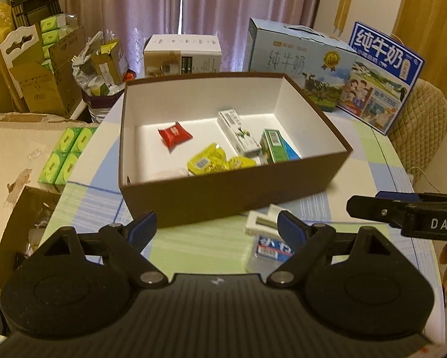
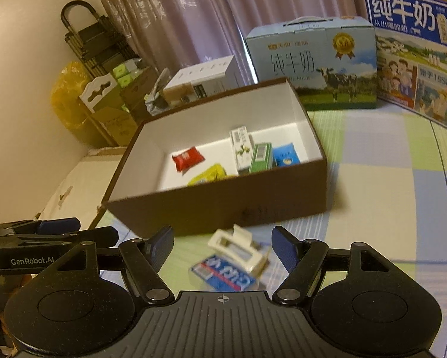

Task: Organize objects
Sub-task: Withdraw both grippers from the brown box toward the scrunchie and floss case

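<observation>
A brown box (image 1: 229, 197) (image 2: 223, 203) with a white inside stands on the table. It holds a red packet (image 1: 174, 134) (image 2: 187, 158), yellow packets (image 1: 211, 161) (image 2: 207, 176), a white carton (image 1: 238, 132) (image 2: 240, 146), a green carton (image 1: 275, 146) (image 2: 260, 156) and a blue packet (image 2: 285, 155). In front of the box lie a white hair clip (image 1: 262, 223) (image 2: 238, 246) and a blue-and-white packet (image 1: 271, 250) (image 2: 223, 274). My left gripper (image 1: 216, 226) is open above the table near them. My right gripper (image 2: 222, 243) is open over the clip and packet, touching neither.
Two milk cartons (image 1: 298, 59) (image 1: 384, 71) and a white box (image 1: 181, 55) stand behind the brown box. Cardboard boxes (image 1: 44, 83) and green tissue packs (image 1: 66, 155) crowd the left side. A chair back (image 1: 423, 119) is at the right. A checked cloth (image 2: 387, 179) covers the table.
</observation>
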Demonstrator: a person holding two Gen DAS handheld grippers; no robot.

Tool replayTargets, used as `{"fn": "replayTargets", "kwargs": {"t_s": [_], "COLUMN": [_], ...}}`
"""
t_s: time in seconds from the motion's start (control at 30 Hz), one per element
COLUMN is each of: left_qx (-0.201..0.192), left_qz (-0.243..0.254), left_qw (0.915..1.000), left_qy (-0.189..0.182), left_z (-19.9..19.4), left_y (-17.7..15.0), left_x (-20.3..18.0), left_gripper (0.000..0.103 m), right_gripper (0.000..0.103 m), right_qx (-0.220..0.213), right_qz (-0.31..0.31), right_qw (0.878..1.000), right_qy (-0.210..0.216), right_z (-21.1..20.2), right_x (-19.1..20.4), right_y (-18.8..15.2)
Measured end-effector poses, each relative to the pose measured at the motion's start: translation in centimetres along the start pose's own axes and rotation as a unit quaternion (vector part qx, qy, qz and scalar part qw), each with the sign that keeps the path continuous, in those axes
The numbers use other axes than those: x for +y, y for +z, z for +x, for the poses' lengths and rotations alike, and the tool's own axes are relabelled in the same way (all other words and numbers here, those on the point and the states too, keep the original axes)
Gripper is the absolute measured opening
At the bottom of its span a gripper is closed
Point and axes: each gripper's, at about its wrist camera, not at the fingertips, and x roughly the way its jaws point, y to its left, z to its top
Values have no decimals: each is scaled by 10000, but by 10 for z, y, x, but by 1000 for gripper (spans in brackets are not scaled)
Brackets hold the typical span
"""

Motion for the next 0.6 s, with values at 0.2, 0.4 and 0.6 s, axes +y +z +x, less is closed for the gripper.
{"fn": "replayTargets", "kwargs": {"t_s": [0.2, 0.4, 0.6], "left_qx": [77, 249, 467], "left_qz": [34, 36, -27], "left_qw": [10000, 9997, 9989], "left_qy": [-24, 7, 89], "left_z": [-8, -9, -7], "left_y": [-17, -34, -53], "left_x": [-8, -10, -8], "left_gripper": [85, 85, 85], "right_gripper": [70, 70, 70], "right_qx": [124, 455, 813], "right_qz": [87, 163, 138], "right_qw": [9999, 9988, 9966], "right_qy": [38, 82, 53], "right_z": [-8, -7, -3], "right_x": [-4, -8, -10], "right_y": [-20, -48, -73]}}
